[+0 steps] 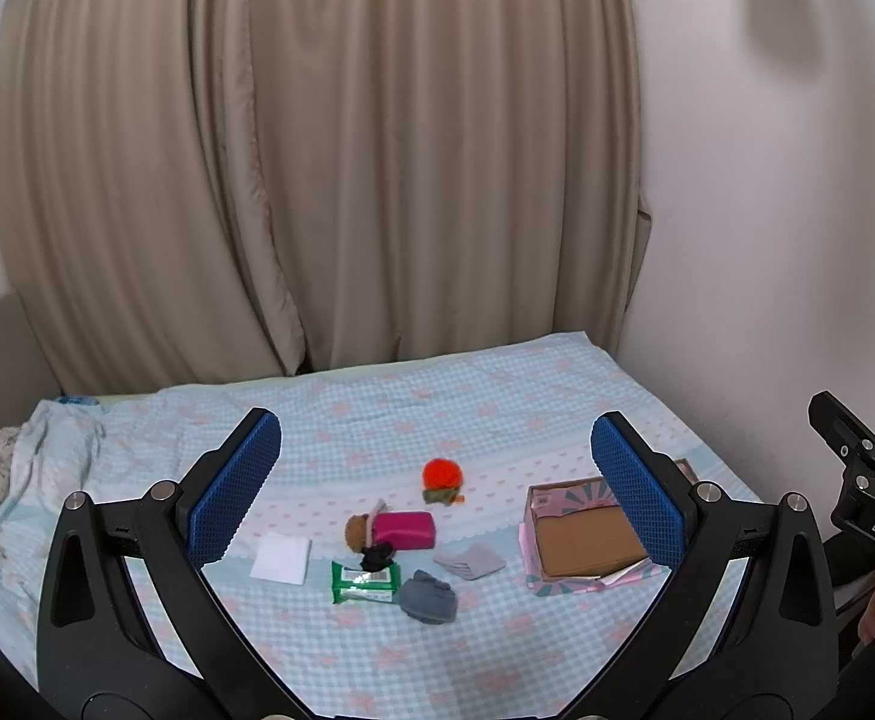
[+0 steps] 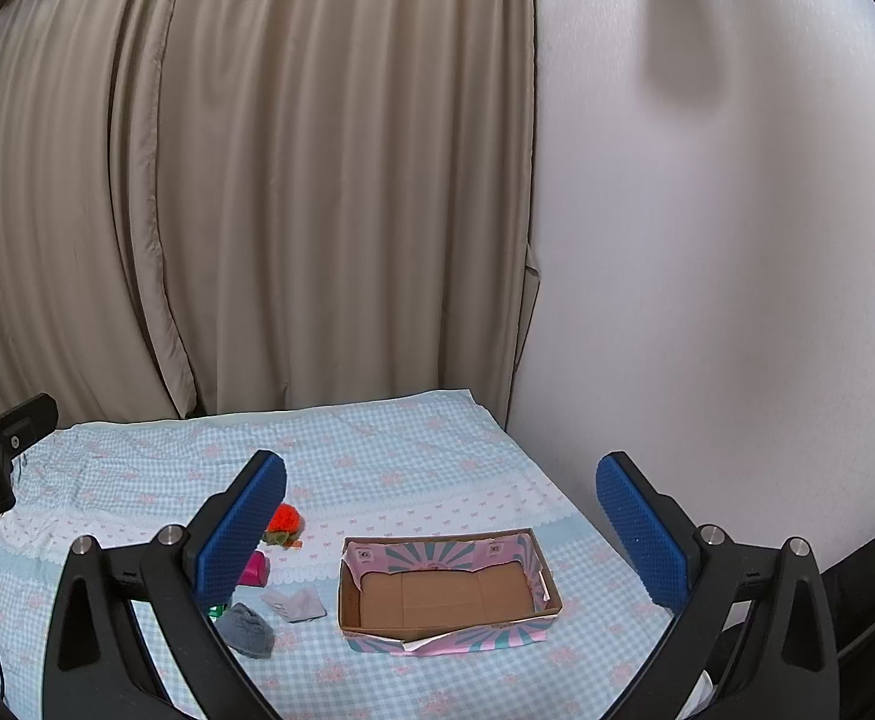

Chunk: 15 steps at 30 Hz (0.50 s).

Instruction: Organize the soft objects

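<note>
Soft items lie on a blue checked bedsheet [image 1: 377, 408]: an orange knitted toy [image 1: 442, 480], a magenta pouch [image 1: 404, 528] beside a brown plush [image 1: 358, 531], a black item [image 1: 376, 557], a white cloth [image 1: 281, 558], a green wipes pack [image 1: 364, 583], a folded grey cloth [image 1: 469, 561] and a dark grey bundle [image 1: 429, 597]. An empty cardboard box [image 2: 446, 591] sits right of them. My left gripper [image 1: 437, 492] is open and empty, held above the pile. My right gripper [image 2: 440, 531] is open and empty above the box.
Beige curtains [image 1: 317, 150] hang behind the bed and a white wall [image 2: 707, 240] bounds its right side. Rumpled bedding [image 1: 29, 468] lies at the bed's far left. The right gripper's body [image 1: 863, 480] shows at the left view's right edge.
</note>
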Motion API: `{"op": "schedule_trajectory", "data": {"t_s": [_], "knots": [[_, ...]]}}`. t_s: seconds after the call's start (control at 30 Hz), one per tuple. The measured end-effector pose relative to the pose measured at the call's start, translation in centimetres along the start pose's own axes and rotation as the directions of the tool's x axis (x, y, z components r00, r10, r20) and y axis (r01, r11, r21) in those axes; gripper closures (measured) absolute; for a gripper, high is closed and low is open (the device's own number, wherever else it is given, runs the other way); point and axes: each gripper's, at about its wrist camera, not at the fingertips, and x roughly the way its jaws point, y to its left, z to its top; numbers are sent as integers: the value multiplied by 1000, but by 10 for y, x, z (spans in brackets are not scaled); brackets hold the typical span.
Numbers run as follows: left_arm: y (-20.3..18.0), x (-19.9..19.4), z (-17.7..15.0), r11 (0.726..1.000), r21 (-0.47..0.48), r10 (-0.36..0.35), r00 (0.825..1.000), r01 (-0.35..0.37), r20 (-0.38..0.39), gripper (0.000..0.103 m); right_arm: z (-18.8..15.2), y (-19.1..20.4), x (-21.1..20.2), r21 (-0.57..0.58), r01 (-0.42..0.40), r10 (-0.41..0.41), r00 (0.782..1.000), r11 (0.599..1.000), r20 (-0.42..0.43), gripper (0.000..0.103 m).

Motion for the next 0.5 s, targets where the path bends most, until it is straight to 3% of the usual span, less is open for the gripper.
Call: {"op": "schedule_trajectory", "data": {"t_s": [0.3, 0.5], "knots": [[-4, 2, 2, 1000, -3, 7, 1000, -7, -20, 0, -1, -5, 0, 8, -16, 16, 1000, 1000, -2, 0], [-5, 4, 5, 999, -19, 48, 998, -49, -48, 0, 3, -10, 7, 7, -45, 45, 999, 999, -22, 0]]}}
